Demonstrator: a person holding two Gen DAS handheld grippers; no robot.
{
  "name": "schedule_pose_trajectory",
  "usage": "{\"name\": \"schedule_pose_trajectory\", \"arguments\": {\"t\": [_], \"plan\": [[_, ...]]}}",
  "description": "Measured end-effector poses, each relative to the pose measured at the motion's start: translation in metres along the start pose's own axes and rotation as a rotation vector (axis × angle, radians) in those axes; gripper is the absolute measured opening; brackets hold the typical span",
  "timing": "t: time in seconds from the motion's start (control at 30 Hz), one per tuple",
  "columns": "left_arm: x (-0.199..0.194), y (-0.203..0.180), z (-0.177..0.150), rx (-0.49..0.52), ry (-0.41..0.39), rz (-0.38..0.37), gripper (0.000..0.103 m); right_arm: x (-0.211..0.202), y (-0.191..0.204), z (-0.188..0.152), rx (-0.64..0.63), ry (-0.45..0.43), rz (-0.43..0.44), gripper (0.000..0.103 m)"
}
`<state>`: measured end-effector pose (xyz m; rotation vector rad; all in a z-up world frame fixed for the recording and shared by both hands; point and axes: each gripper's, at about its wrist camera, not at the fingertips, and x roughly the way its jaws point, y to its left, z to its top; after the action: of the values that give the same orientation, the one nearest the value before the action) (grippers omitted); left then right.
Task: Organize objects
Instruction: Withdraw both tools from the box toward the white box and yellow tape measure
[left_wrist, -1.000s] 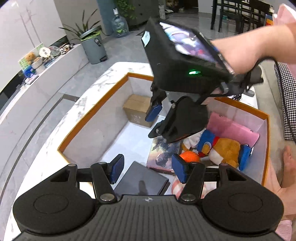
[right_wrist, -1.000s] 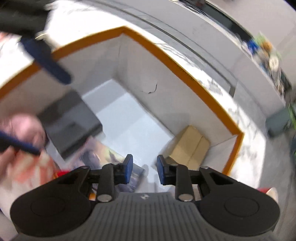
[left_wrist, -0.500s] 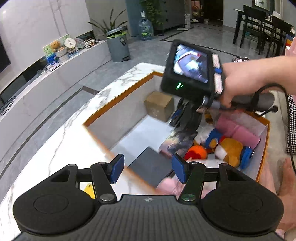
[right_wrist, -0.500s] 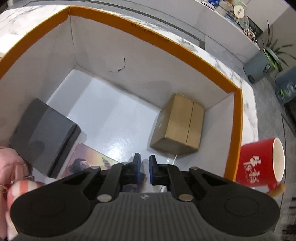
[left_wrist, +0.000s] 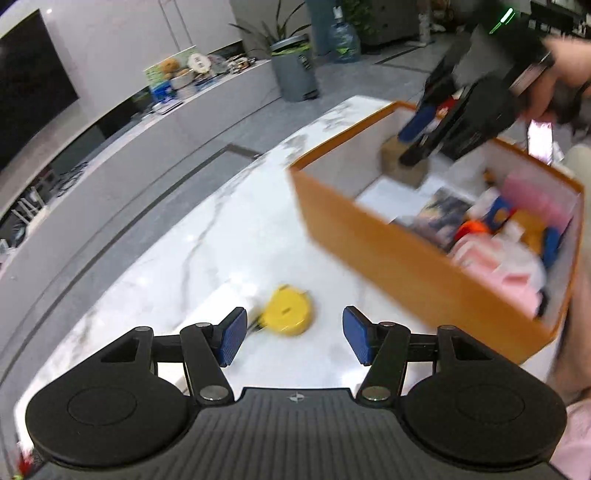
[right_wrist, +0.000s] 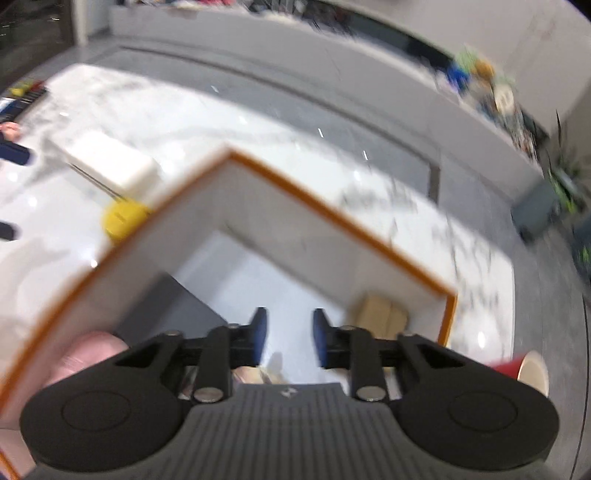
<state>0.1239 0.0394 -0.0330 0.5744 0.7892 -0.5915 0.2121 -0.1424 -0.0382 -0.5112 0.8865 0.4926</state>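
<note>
White marble tabletop (left_wrist: 192, 266) carries an orange box (left_wrist: 399, 258) w/ white inside walls; grey floor and a long low shelf run behind.

Left gripper (left_wrist: 291, 334) hangs over bare marble, outside the box, jaws apart, nothing between them. Yellow round object (left_wrist: 288, 312), prob. a tape measure, lies on the table just ahead of its fingertips, roughly between them, not touched. Box sits ahead and to the right of this gripper.

Right gripper (right_wrist: 286, 339) is above the box interior, pointing down into it; jaws opening, nothing between them. Below and left of its fingers: dark grey flat box (right_wrist: 166, 314). Ahead-right, in the box's far corner: brown carton (right_wrist: 380, 314). Printed card/book (left_wrist: 443, 212) lies on the box floor; soft toys (left_wrist: 509, 236) and pink items fill the side nearest the person. Red mug (right_wrist: 524, 369) stands outside the box, right of this gripper. White flat block (right_wrist: 110, 166) rests on the marble far left. Frames are blurred.
</note>
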Motion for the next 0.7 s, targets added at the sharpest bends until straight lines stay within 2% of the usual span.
{"name": "schedule_pose_trajectory", "arguments": {"t": [0.13,0.27,0.37,0.47,0.57,0.7], "plan": [[0.008,0.014,-0.013,0.052,0.037,0.04,0.073,-0.029,0.024,0.017,-0.131,-0.106,0.085,0.034],[0.025,0.022,-0.02,0.139,0.06,0.078,0.08,-0.046,0.05,0.034,-0.261,-0.138,0.169,0.043],[0.047,0.027,-0.022,0.212,0.093,0.113,0.082,-0.042,0.07,0.047,-0.354,-0.099,0.237,0.048],[0.065,0.03,-0.027,0.273,0.1,0.138,0.082,-0.034,0.096,0.064,-0.456,-0.03,0.255,0.049],[0.084,0.028,-0.032,0.344,0.118,0.139,0.082,-0.022,0.11,0.076,-0.507,0.024,0.287,0.049],[0.108,0.031,-0.037,0.43,0.139,0.144,0.088,0.005,0.129,0.086,-0.598,0.041,0.33,0.049]]}}
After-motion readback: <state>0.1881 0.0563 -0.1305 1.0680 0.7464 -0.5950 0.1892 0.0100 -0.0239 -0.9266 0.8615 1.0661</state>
